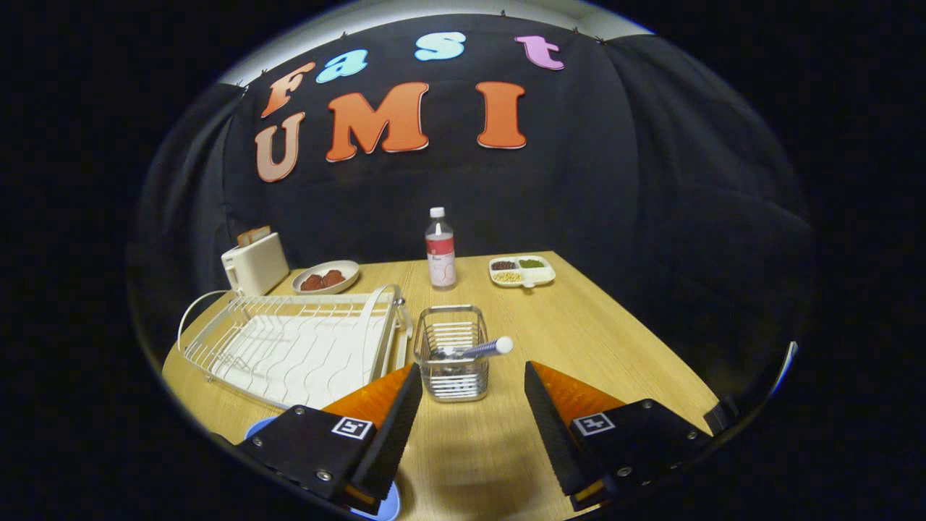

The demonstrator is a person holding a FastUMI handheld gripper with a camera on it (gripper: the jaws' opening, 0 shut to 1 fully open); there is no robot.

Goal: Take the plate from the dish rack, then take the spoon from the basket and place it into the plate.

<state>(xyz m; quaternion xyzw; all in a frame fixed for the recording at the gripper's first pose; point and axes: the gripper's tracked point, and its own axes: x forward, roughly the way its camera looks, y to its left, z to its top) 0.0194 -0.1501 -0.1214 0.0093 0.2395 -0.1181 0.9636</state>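
Wire basket (453, 352) sits just ahead of your gripper (473, 378), the spoon (483, 348) leaning in it; your fingers are spread wide, holding nothing. Beneath your left finger lies the plate (383, 503), dish rack (293, 344) beside.

The light wooden tabletop (579, 340) is evenly lit from above, while the far surroundings are left dim. A soft shadow is cast near the gripper (474, 376), whose fingers are spread apart. Straight lines are bowed by fisheye distortion; focus is kept sharp.
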